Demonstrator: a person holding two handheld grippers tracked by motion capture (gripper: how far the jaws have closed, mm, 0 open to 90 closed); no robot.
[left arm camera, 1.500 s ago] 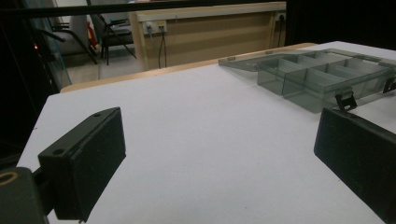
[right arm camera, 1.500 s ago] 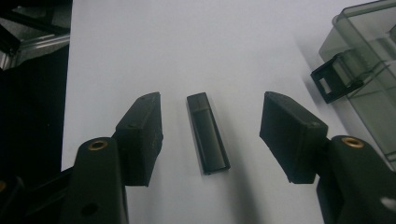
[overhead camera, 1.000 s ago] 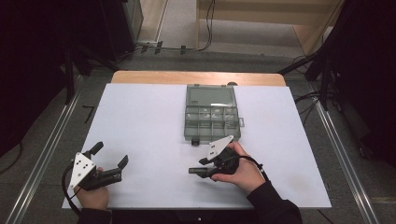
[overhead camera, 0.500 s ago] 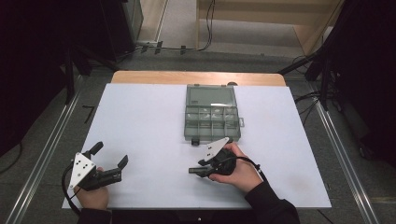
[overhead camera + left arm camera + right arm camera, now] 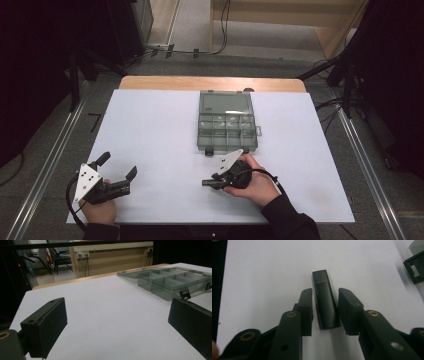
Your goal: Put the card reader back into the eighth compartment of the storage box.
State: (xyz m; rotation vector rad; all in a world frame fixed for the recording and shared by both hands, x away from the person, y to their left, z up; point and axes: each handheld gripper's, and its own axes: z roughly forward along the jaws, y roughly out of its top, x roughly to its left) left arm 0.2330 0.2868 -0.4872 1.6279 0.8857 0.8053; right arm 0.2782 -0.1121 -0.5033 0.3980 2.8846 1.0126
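A small black stick (image 5: 325, 302), like a capped USB drive, lies lengthwise between the jaws of my right gripper (image 5: 325, 292); the jaws press close on both its sides. From above, the right gripper (image 5: 212, 181) is low over the white table sheet, just in front of the box, and the black stick (image 5: 207, 183) pokes out to the left. My left gripper (image 5: 119, 165) rests near the front left corner with its jaws wide apart and nothing between them; the left gripper (image 5: 115, 320) faces bare sheet.
A clear grey organizer box (image 5: 227, 148) sits mid-table with its lid (image 5: 225, 102) laid open toward the back; the organizer box (image 5: 172, 281) has several compartments. Its black latch (image 5: 415, 267) is near my right gripper. A wooden table edge (image 5: 210, 82) runs along the back.
The right hand and its gripper have shifted slightly on the sheet. The left gripper has stayed where it was.
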